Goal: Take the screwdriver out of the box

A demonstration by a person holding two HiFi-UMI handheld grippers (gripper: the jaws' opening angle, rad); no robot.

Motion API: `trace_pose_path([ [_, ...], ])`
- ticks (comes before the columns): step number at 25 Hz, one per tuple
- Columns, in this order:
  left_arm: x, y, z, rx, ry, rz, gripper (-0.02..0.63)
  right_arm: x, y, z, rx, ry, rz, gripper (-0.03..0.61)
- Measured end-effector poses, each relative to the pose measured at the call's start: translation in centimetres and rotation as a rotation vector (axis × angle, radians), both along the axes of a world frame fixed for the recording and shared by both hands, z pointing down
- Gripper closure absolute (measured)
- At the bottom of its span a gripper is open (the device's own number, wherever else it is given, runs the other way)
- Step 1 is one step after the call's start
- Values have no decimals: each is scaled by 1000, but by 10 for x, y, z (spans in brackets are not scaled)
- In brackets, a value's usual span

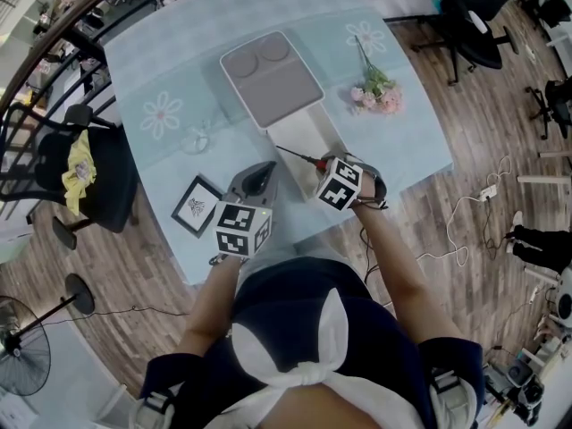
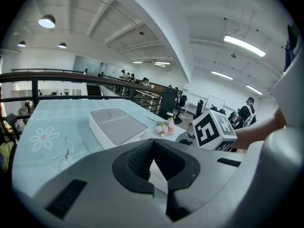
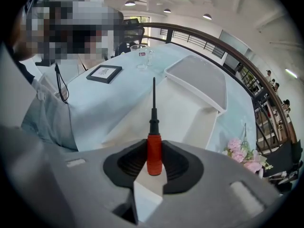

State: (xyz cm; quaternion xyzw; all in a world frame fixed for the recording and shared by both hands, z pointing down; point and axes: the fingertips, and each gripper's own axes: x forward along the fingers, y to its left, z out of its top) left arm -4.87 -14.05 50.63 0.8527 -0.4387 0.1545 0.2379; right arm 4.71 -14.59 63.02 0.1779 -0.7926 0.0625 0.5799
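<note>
Two grippers work at the near edge of a table [image 1: 152, 61] spread with a pale blue cloth printed with flowers. The right gripper [image 1: 320, 164] [image 3: 154, 158] has its pads pressed on the red handle of a screwdriver [image 1: 299, 156] [image 3: 153, 127]. The black shaft sticks out past the pads and, in the head view, points far and left. The tool sits over the near end of an open white box [image 1: 308, 132] [image 3: 183, 110]. From these views I cannot tell whether its tip touches the box.

The box lid [image 1: 273, 79] [image 3: 199, 77] [image 2: 116, 127], grey inside, lies open at the far end of the box.

The left gripper [image 1: 262, 172] [image 2: 153, 163] is just left of the box's near end. Its pad tips meet and nothing is between them.

Left of that gripper, a black picture frame [image 1: 197, 206] [image 3: 103, 73] lies flat on the cloth. Farther off, left of the box, is a clear glass [image 1: 197, 139] [image 2: 52, 148]. A sprig of pink flowers [image 1: 377, 95] [image 2: 165, 126] [image 3: 242, 153] lies on the cloth to the right of the lid.
</note>
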Motion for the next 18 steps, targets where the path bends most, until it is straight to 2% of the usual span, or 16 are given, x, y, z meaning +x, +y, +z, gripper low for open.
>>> trace_pose_path([
  [18, -4, 1, -9, 12, 11, -13, 597, -14, -2, -54, 83, -86, 21, 483],
])
